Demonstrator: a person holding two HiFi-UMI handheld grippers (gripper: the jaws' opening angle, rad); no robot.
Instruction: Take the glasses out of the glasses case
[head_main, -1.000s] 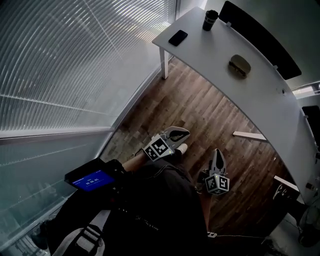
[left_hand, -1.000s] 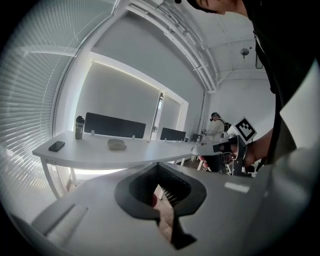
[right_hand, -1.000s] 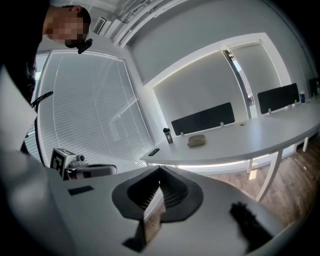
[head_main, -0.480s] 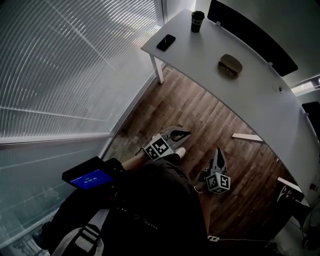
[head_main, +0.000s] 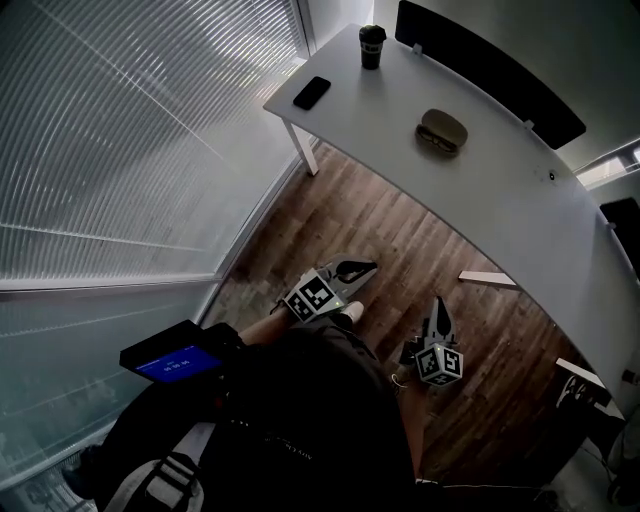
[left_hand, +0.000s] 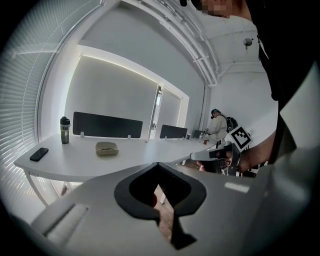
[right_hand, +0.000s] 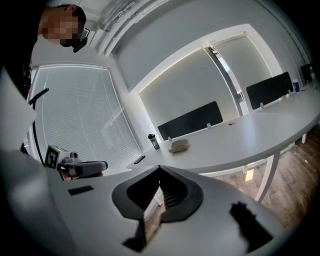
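The tan glasses case (head_main: 442, 132) lies shut on the white curved table (head_main: 500, 200), far from both grippers; it also shows as a small case (left_hand: 106, 148) (right_hand: 179, 145) in the two gripper views. My left gripper (head_main: 362, 268) (left_hand: 157, 164) hangs low by my body over the wooden floor, jaws shut and holding nothing. To its right, my right gripper (head_main: 438, 303) (right_hand: 160, 167) is held the same way, also shut with nothing in it. The glasses themselves are not visible.
On the table's left end lie a black phone (head_main: 311, 92) and a dark cup (head_main: 372, 46). Dark partition screens (head_main: 490, 70) line the table's far edge. Window blinds (head_main: 120, 150) fill the left. Another person (left_hand: 218, 127) stands far back.
The head view has swung, so the table and case slid left in the picture. Both grippers stay low by my body and shut.
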